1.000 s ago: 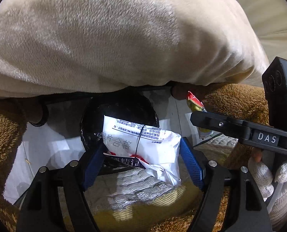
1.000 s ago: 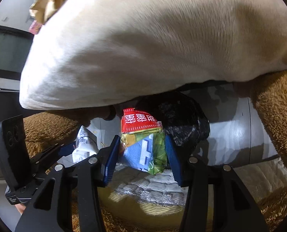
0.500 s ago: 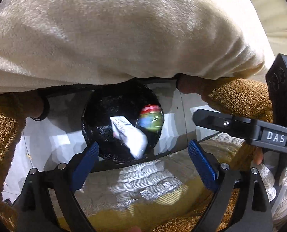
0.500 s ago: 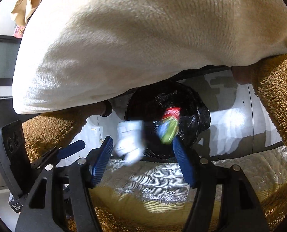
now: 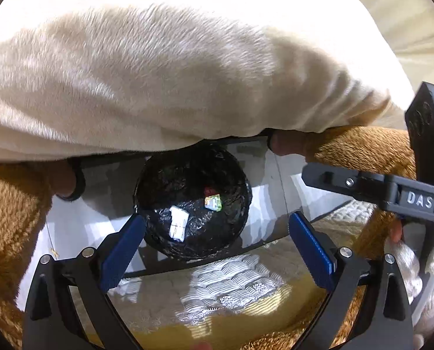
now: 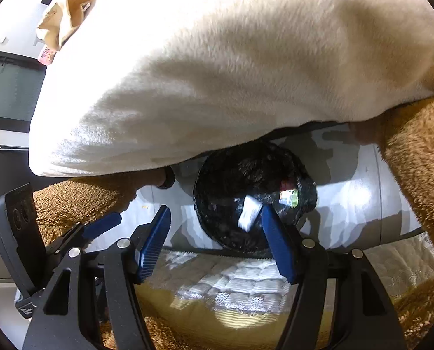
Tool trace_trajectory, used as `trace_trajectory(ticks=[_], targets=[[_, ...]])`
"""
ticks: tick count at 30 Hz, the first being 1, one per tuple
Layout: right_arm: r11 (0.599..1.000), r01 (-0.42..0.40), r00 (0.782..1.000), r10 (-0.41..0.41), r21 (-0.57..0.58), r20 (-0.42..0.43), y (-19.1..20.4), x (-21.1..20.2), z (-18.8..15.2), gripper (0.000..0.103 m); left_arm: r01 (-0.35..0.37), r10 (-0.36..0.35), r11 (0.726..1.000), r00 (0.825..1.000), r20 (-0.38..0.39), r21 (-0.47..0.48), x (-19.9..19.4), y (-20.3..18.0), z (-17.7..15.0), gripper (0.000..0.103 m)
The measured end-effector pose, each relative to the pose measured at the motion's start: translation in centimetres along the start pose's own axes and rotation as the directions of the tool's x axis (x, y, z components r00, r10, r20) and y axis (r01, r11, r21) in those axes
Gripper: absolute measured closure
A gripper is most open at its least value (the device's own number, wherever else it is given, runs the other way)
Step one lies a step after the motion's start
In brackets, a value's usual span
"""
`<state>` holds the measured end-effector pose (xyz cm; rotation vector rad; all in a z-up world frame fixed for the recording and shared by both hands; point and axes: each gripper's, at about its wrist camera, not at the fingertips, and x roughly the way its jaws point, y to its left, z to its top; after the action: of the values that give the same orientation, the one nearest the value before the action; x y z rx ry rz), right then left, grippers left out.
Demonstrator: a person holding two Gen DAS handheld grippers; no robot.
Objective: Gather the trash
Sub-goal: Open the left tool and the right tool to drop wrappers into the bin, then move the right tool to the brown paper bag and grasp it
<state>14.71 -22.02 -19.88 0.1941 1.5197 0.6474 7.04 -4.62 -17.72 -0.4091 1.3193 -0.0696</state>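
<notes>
I kept both tongs over the round bin (image 5: 192,207), lined with crinkled black plastic. My left tongs (image 5: 217,245) were opening wide with nothing between their ribbed blue pads; my right tongs (image 6: 217,242) stood parted, empty. The white packet (image 5: 178,225) and glossy red-green wrapper (image 5: 212,201) lay inside the bin, beneath a plush cream blanket (image 5: 170,81).

White packet (image 5: 178,224) and colourful wrapper (image 5: 213,202) inside black-lined bin (image 5: 158,180).

Glossy crinkled plastic bin liner (image 5: 187,175)
</notes>
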Motion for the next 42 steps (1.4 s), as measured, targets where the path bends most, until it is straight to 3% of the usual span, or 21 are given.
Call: trace_trajectory(ticks=[7,16,20,22,27,31,36,42], targets=[[0.995,-0.048,0.995,0.056,-0.09,0.086,0.6,-2.3,-0.7,0.038,0.041,-0.041,0.999,0.993,0.11,0.002,-2.8,0.5,-0.2,0.007],[0.966,-0.069,0.966,0.127,-0.248,0.226,2.5,-6.6,-2.3,0.038,0.039,-0.059,0.995,0.971,0.231,0.093,-6.5,-0.1,-1.2,0.006],[0.955,-0.038,0.948,0.128,-0.295,0.292,3.4,-8.3,-2.1,0.038,0.056,-0.075,0.996,0.95,0.302,0.073,-8.9,1.0,-1.0,0.006],[0.95,-0.017,0.937,0.124,-0.31,0.328,3.9,-9.2,-1.7,0.03,0.043,-0.066,0.996,0.938,0.341,0.075,-10.1,1.2,-0.7,0.006],[0.936,0.018,0.917,0.124,-0.351,0.38,5.6,-10.3,0.3,0.016,0.01,-0.042,0.997,0.892,0.451,0.073,-13.5,2.3,1.0,0.006],[0.928,0.022,0.912,0.133,-0.372,0.388,8.0,-9.9,2.8,0.013,-0.013,-0.016,0.999,0.854,0.521,0.053,-16.1,3.7,3.1,0.006],[0.918,0.042,0.909,0.13,-0.395,0.397,11.2,-8.2,6.2,0.009,-0.017,0.017,1.0,0.827,0.563,-0.005,-18.3,6.0,5.7,0.006],[0.919,0.073,0.917,0.092,-0.387,0.389,13.8,-5.6,9.9,0.009,0.031,0.011,0.998,0.81,0.586,-0.062,-19.5,8.6,7.5,0.006]])
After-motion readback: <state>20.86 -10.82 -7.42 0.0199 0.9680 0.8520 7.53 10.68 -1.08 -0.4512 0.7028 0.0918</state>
